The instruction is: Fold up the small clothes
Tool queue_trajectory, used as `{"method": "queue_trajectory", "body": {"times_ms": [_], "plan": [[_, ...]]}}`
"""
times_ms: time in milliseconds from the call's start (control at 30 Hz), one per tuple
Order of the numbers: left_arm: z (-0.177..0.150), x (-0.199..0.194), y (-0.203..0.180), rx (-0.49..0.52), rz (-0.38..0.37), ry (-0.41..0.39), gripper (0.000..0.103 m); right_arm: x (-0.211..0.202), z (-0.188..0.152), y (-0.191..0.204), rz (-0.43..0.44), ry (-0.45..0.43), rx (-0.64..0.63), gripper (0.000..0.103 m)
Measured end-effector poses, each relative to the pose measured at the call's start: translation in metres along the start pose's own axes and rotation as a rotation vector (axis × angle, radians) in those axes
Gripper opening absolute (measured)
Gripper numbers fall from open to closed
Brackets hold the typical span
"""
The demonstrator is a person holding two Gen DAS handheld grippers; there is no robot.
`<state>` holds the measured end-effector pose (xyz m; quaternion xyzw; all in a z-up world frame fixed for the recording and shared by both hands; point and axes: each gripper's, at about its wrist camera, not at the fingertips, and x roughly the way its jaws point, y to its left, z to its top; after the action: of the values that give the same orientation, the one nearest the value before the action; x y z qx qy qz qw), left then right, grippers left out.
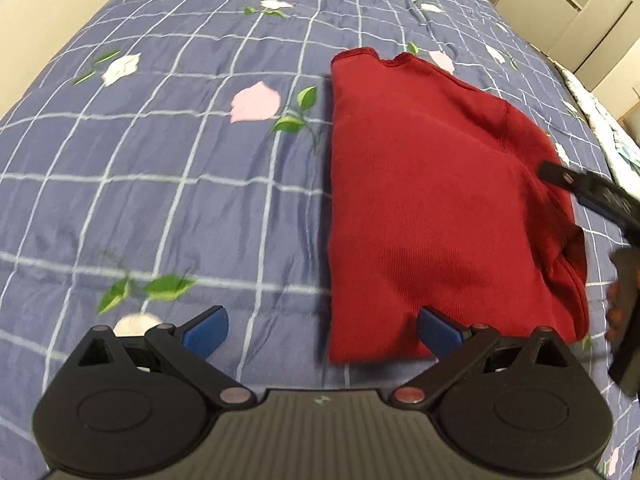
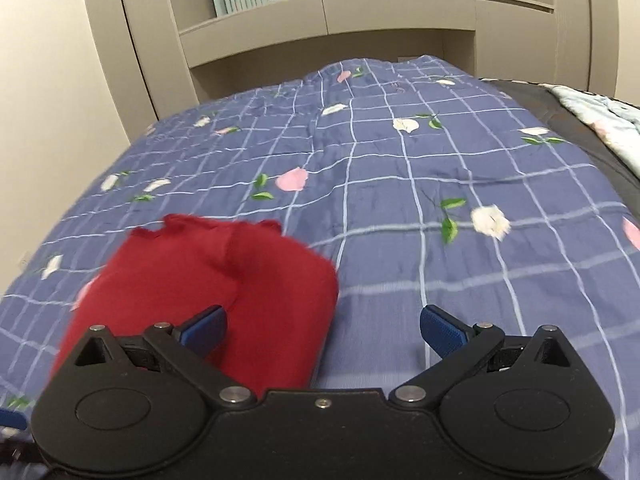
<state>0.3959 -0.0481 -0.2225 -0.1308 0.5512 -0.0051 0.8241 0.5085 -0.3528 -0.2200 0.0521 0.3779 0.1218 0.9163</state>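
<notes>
A small red garment (image 1: 436, 208) lies folded into a compact block on the blue checked bedspread (image 1: 168, 184). My left gripper (image 1: 322, 330) is open and empty, hovering at the garment's near left edge. In the right wrist view the garment (image 2: 224, 280) sits at the lower left. My right gripper (image 2: 324, 330) is open and empty, above the garment's near right edge; its left finger is over the red cloth. The right gripper also shows at the right edge of the left wrist view (image 1: 592, 192).
The bedspread (image 2: 420, 200) has a white grid and pink and white flower prints. Beige cabinets (image 2: 320, 20) stand beyond the bed's far end. A pale floral cloth (image 2: 608, 120) lies at the bed's right side.
</notes>
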Motion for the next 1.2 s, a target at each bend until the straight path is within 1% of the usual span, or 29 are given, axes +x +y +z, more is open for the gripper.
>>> {"method": "queue_trajectory", "body": {"times_ms": [133,333,400,500,600,733,867,1033,1200], "plan": [[-0.015,-0.019,0.004,-0.022,0.009,0.040,0.102,-0.053,-0.030,0.006,0.017,0.003,0.055,0.102],[-0.048,-0.048,0.006,-0.052,0.039,0.123,0.102,-0.117,-0.073,0.017,0.029,0.085,0.119,0.103],[-0.059,-0.055,0.006,-0.054,0.045,0.157,0.102,-0.132,-0.086,0.021,0.026,0.111,0.129,0.103],[-0.072,-0.065,0.006,-0.056,0.056,0.190,0.102,-0.148,-0.101,0.025,0.015,0.147,0.178,0.103],[-0.079,-0.075,0.004,-0.055,0.059,0.205,0.102,-0.158,-0.112,0.031,0.015,0.165,0.232,0.103],[-0.081,-0.080,0.004,-0.048,0.058,0.198,0.102,-0.163,-0.122,0.040,0.036,0.184,0.256,0.103],[-0.079,-0.078,0.005,-0.040,0.057,0.185,0.102,-0.153,-0.119,0.047,0.070,0.196,0.219,0.103],[-0.060,-0.066,0.005,-0.018,0.055,0.146,0.102,-0.121,-0.100,0.046,0.121,0.202,0.166,0.103],[-0.028,-0.049,0.001,-0.007,0.032,0.098,0.102,-0.081,-0.074,0.036,0.149,0.191,0.163,0.102]]}}
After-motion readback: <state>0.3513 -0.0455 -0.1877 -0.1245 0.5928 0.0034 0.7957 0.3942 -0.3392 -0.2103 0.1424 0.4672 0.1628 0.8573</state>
